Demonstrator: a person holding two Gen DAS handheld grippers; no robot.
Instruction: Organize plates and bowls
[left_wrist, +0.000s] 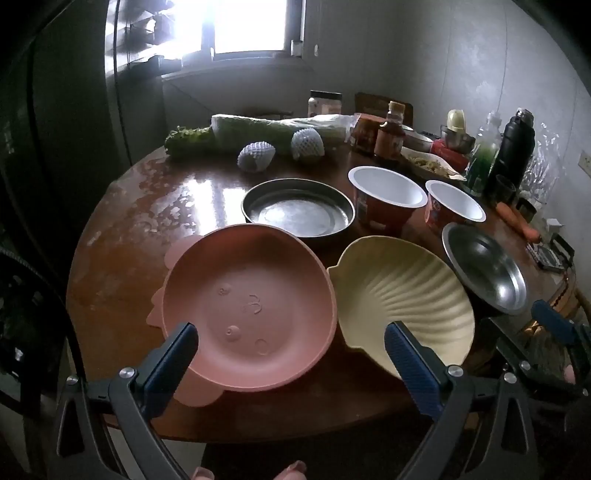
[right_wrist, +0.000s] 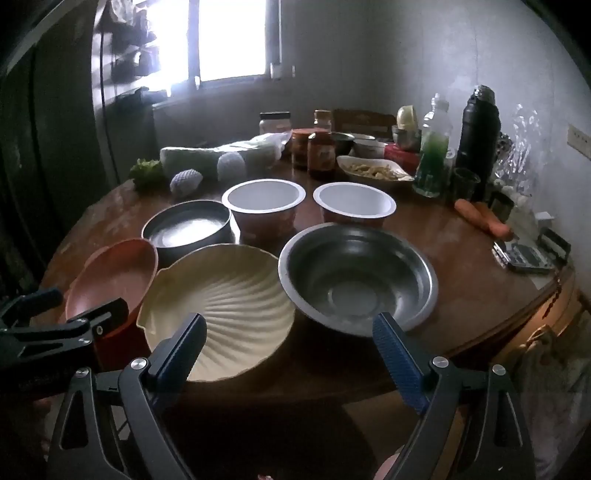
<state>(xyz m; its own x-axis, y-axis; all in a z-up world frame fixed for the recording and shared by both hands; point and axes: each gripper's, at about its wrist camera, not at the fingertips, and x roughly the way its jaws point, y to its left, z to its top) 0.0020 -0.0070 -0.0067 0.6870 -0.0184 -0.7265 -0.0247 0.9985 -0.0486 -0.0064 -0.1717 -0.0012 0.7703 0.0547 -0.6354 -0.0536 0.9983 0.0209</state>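
I hold my left hand-held gripper (left_wrist: 291, 341) with its jaws spread wide and nothing between the pads, hovering over the near rim of the pink bowl (left_wrist: 247, 306). My right hand-held gripper (right_wrist: 290, 334) is just as wide open and empty, poised above the near edge of the desk (right_wrist: 461, 295).

I take the cream shell-shaped bowl (right_wrist: 221, 306) as my landmark. It sits near the front edge of the desk and is empty. Touching its left side is the pink bowl, also empty, with small raised marks on its floor. Just to the right of the shell bowl, its rim overlapping the shell bowl's edge, stands a steel bowl (right_wrist: 356, 280) with nothing in it. Behind the shell bowl to the left is a flat-bottomed steel pan (right_wrist: 188, 229), bare inside. Directly behind the shell bowl stand two red paper tubs with white insides, one (right_wrist: 264, 210) closer to the pan and the other (right_wrist: 354, 210) to its right; both look empty.

Farther behind the shell bowl, a white oblong dish (right_wrist: 373, 170) holds some pale food that I cannot identify. Well to the right of the shell bowl lie carrots (right_wrist: 484, 219).
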